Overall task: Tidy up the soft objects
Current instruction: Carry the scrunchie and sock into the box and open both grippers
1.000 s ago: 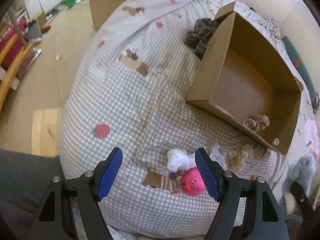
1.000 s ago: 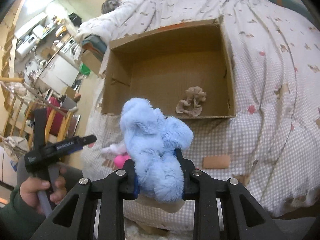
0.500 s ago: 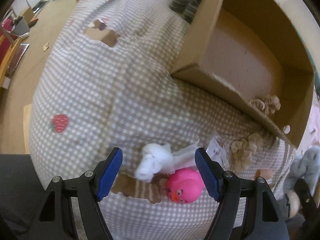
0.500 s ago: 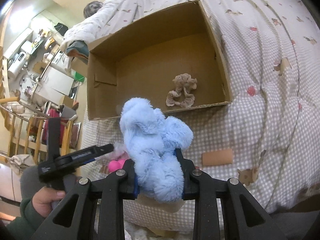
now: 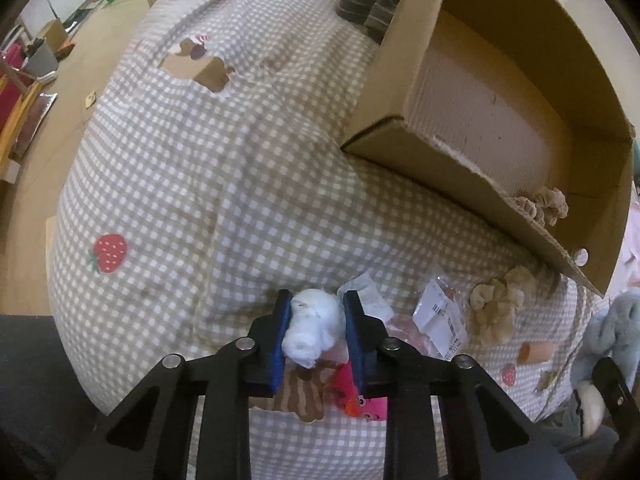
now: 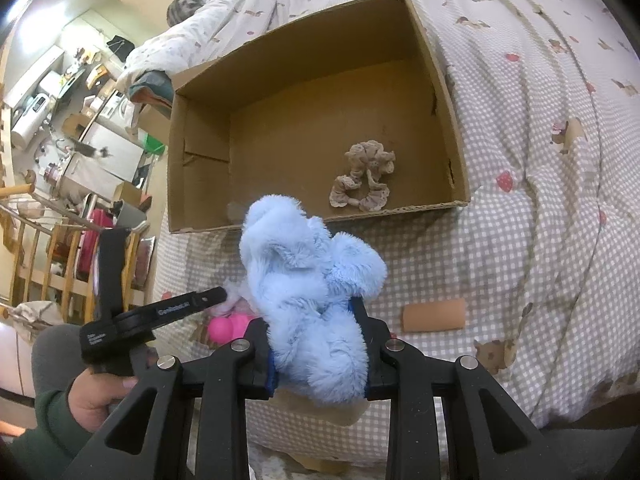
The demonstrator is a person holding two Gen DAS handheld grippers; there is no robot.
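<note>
My left gripper [image 5: 316, 320] is shut on a white fluffy toy [image 5: 314, 326] low on the checked bedspread, with a pink ball toy [image 5: 362, 402] just under it. My right gripper [image 6: 316, 344] is shut on a blue plush toy [image 6: 308, 280] and holds it above the bed, in front of the open cardboard box [image 6: 200, 152]. A beige scrunchie [image 6: 364, 178] lies inside the box. Another beige scrunchie [image 5: 498, 304] lies on the bed outside the box [image 5: 400, 92]. The left gripper also shows in the right wrist view [image 6: 222, 294].
A plastic packet with a label [image 5: 440, 320] lies beside the pink toy. A dark striped cloth [image 5: 372, 0] sits behind the box. Wooden floor [image 5: 60, 92], chairs and clutter lie off the bed's left edge.
My left gripper has moved down onto the white toy and shut on it. My right gripper still holds the blue plush, a little closer to the box.
</note>
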